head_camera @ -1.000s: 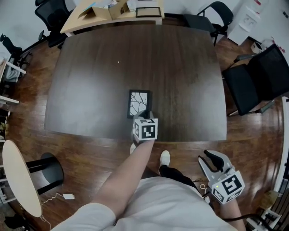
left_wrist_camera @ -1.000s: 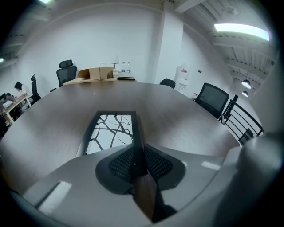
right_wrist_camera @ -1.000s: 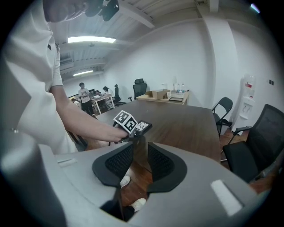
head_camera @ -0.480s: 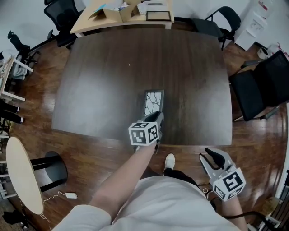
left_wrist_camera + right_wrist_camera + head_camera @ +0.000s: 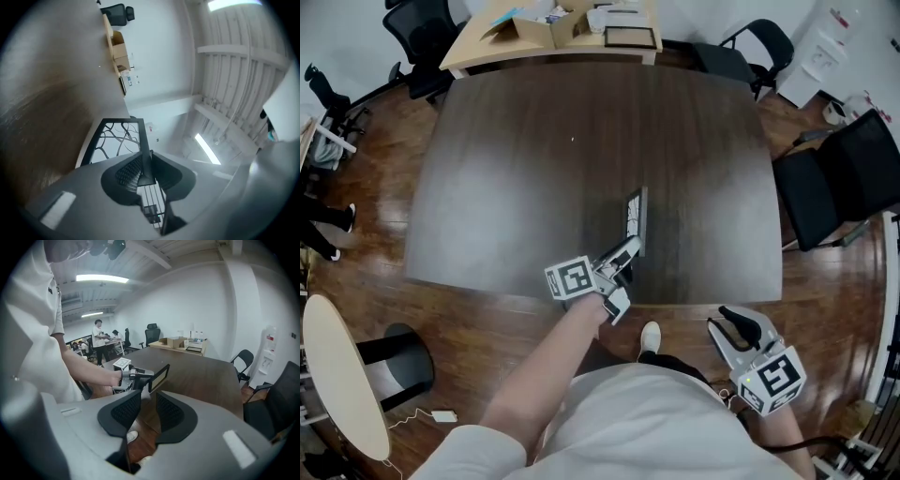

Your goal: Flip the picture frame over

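While it stands up almost on its side over the near part of the dark bench, the picture frame shows a thin black rim and a white picture with black lines like tree twigs. The left hand-held gripper is clenched on the frame's near end, one jaw on each face. I cannot tell if the frame touches the bench. The right hand-held gripper hangs low beside the person, well apart, jaws a little apart and released.

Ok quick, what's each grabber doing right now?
Left gripper: closed on the picture frame.
Right gripper: open, holding nothing.
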A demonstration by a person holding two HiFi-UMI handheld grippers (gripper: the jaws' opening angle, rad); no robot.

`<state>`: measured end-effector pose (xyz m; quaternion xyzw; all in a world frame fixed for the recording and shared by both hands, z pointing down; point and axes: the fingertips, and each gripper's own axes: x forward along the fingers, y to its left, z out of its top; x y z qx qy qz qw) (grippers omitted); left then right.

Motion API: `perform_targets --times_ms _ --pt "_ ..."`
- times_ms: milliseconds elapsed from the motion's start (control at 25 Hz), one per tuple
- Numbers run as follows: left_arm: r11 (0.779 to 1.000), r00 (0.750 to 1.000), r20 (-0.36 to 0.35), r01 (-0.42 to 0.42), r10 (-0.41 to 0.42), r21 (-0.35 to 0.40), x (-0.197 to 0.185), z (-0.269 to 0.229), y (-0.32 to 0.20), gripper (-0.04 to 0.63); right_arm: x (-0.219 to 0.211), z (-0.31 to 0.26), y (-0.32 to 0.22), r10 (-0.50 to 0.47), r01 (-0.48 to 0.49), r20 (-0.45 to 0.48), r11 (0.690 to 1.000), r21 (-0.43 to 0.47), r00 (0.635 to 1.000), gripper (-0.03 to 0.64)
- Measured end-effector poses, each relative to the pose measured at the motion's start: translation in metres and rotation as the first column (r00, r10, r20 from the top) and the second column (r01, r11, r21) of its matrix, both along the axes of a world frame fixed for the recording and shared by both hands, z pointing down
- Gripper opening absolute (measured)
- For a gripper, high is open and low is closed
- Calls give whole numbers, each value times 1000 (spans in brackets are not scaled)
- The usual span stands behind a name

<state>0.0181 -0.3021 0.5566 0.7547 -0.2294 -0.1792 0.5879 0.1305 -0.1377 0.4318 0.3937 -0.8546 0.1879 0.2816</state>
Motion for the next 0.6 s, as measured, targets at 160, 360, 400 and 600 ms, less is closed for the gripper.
perform_targets --times_ms 160,360,400,600 --pt "995 973 -230 6 -29 -100 -15 -1 1 63 -13 -2 -1 5 -6 -20 1000 -8 1000 106" --pt "993 933 -358 -7 -36 -117 -35 4 3 64 -25 -2 -1 11 -11 -46 1000 -17 999 106" --pt "993 930 -366 -10 -32 -113 -38 4 3 64 -27 -3 -2 13 -14 -50 1000 -20 999 106" --pt "995 926 -376 -57 22 -84 -48 6 4 67 -39 -2 -3 24 -26 -64 999 -28 998 106"
